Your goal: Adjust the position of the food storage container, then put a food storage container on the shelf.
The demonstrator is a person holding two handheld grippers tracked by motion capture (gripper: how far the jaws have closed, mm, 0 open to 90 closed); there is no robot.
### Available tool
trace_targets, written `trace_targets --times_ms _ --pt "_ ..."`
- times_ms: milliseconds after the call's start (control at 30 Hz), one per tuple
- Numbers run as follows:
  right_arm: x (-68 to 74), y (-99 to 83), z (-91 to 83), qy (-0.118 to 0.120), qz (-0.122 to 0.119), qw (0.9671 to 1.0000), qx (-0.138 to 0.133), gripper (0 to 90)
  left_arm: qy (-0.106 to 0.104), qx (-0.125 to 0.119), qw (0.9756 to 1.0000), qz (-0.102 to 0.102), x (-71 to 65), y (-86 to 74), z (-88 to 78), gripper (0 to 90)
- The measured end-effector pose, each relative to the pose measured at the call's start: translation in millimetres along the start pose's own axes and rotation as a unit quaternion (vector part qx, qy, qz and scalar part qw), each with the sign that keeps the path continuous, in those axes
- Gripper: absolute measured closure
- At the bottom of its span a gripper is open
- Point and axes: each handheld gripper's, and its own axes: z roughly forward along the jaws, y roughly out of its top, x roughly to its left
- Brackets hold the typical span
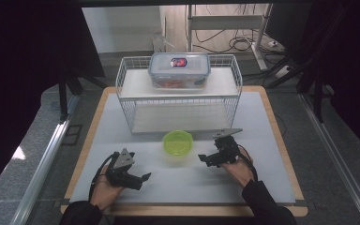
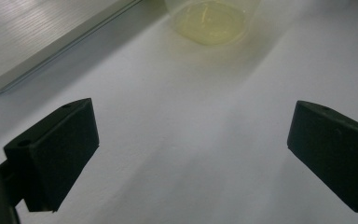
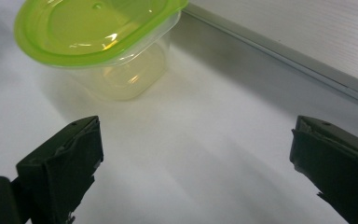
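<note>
A small clear tub with a lime-green lid (image 1: pixel 177 143) stands on the white mat in front of the wire rack. In the right gripper view the tub (image 3: pixel 98 32) is up at the left, lid on, and apart from the jaws. My right gripper (image 1: pixel 205 160) sits just right of the tub, open (image 3: pixel 193 140) with nothing between its fingers. My left gripper (image 1: pixel 141 181) rests at the front left of the mat, pointing toward the tub (image 2: pixel 209 21). It is open (image 2: pixel 191 126) over bare mat.
A white wire rack (image 1: pixel 122 84) with two shelves stands at the back of the mat. A clear box with a blue-rimmed lid (image 1: pixel 179 70) sits on its top shelf. The rack's lower shelf edge (image 3: pixel 307 60) runs close behind the tub. The mat (image 1: pixel 262 178) lies on a wooden board.
</note>
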Motion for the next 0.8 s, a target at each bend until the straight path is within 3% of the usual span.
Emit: trace_targets --times_ms 567,800 --pt "1.6 3.9 -4.0 -0.006 -0.005 0.9995 -0.029 0.0 -0.001 0.001 1.0 0.002 -0.6 0.1 0.6 1.9" --pt "3.1 10.9 -5.5 0.011 0.024 0.9992 -0.03 0.0 -0.001 0.002 1.0 0.002 -0.6 0.0 1.1 1.9"
